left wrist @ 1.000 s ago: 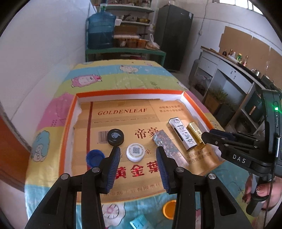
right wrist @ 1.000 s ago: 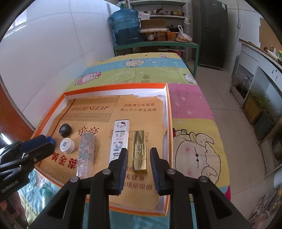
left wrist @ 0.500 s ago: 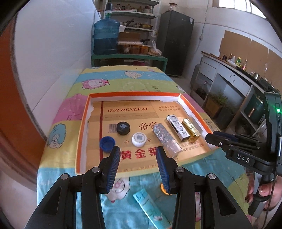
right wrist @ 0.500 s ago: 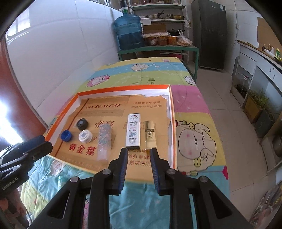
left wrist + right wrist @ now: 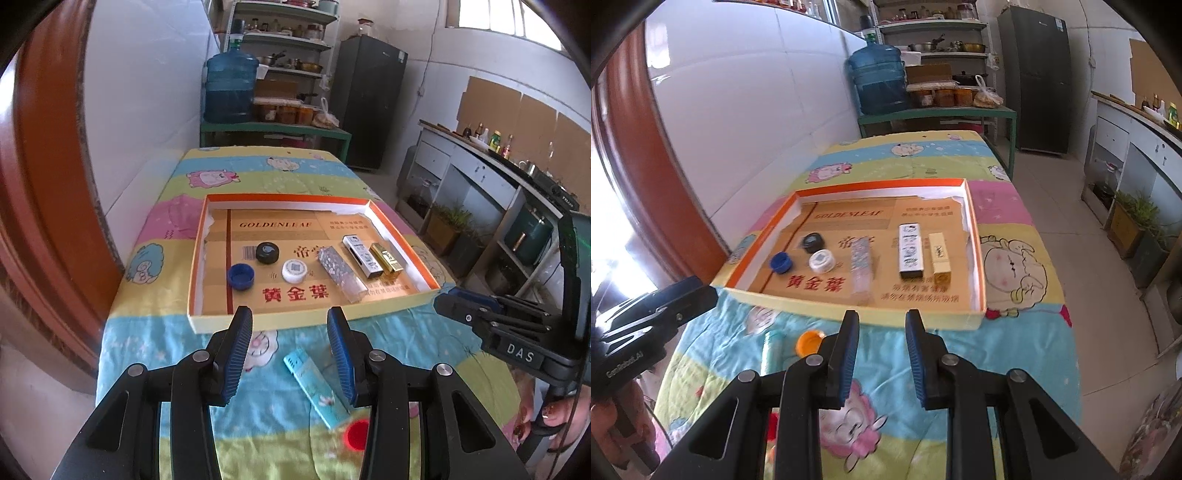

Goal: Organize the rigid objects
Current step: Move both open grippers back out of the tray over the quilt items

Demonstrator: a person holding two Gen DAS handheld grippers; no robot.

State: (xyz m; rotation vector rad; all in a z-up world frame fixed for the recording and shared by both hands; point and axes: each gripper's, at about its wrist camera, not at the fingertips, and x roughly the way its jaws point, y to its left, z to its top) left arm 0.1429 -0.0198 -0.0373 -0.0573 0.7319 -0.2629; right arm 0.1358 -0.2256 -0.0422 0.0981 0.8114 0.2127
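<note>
An orange-rimmed cardboard tray (image 5: 195,266) (image 5: 975,258) lies on the table. In it are a blue cap (image 5: 241,276), a black cap (image 5: 267,252), a white cap (image 5: 294,270), a patterned clear box (image 5: 338,273), a white box (image 5: 362,255) and a gold box (image 5: 386,257). In front of the tray lie a teal box (image 5: 314,387) (image 5: 772,350), an orange cap (image 5: 809,342) and a red cap (image 5: 356,435). My left gripper (image 5: 290,350) is open and empty above the teal box. My right gripper (image 5: 881,354) is open and empty, in front of the tray's near edge.
A cartoon-print quilt (image 5: 258,173) covers the table. A wooden door frame (image 5: 40,184) stands at the left, a white wall beside it. A green bench with a water jug (image 5: 231,88) stands behind the table. Counter and cabinets (image 5: 480,177) run along the right.
Both grippers have pulled back from over the tray toward the table's near end and risen. The teal box, orange cap and red cap have come into view. Both stay open and empty.
</note>
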